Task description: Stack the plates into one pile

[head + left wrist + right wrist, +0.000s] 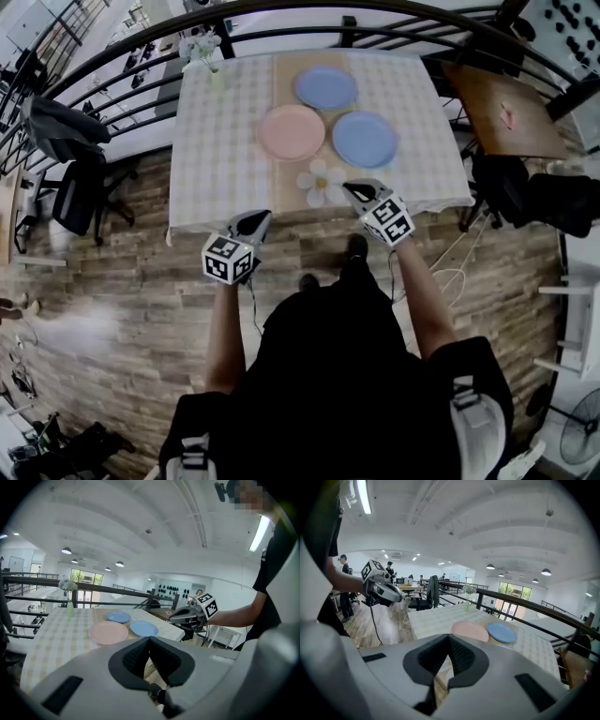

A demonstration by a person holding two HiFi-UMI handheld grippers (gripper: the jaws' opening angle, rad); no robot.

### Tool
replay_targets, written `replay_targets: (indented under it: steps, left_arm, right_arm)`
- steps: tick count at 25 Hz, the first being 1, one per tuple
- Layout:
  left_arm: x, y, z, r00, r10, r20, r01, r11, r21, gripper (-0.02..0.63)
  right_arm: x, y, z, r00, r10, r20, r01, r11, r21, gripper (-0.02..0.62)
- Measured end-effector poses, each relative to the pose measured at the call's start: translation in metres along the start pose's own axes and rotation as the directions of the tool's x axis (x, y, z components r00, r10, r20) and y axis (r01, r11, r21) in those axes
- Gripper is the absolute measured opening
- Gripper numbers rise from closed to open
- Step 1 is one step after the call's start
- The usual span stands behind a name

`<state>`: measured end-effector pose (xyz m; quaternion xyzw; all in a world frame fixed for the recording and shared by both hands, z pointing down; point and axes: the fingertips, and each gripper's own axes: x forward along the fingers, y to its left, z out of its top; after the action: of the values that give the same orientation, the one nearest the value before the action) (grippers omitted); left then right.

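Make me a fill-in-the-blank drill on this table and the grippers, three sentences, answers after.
The table holds ___ plates, none stacked yet. In the head view, the pink plate lies ___ of the nearer blue plate. The left gripper and the right gripper both have jaws ___ on nothing.
Missing words: three; left; shut.

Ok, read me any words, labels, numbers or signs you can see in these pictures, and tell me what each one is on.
No readable text in any view.
On the left hand-held gripper, the left marker cube: black-and-white square patterns, no letters or digits.
On the right hand-held gripper, the right marker cube: same kind of pattern, no text.
The pink plate, far blue plate and near blue plate: plain, no print visible.
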<state>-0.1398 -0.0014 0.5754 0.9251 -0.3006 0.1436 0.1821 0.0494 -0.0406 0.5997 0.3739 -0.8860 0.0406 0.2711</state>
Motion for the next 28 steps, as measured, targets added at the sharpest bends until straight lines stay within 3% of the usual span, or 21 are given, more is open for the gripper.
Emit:
replay_targets:
  steps: [14, 28]
  left_arm:
    - [-0.017, 0.000, -0.002, 0.999, 0.045, 0.024, -0.044, 0.999, -0.016, 0.002]
    - [0.005, 0.003, 0.003, 0.998, 0.057, 0.013, -0.056, 0.998, -0.038, 0.002]
  right_arm:
    - [0.005, -0.004, 0.005, 0.999, -0.014, -0.032, 0.011, 0.997, -0.076, -0.002]
    - [0.025, -0.033, 0.002, 0.999, -0.006, -0.053, 0.001, 0.994, -0.105, -0.002]
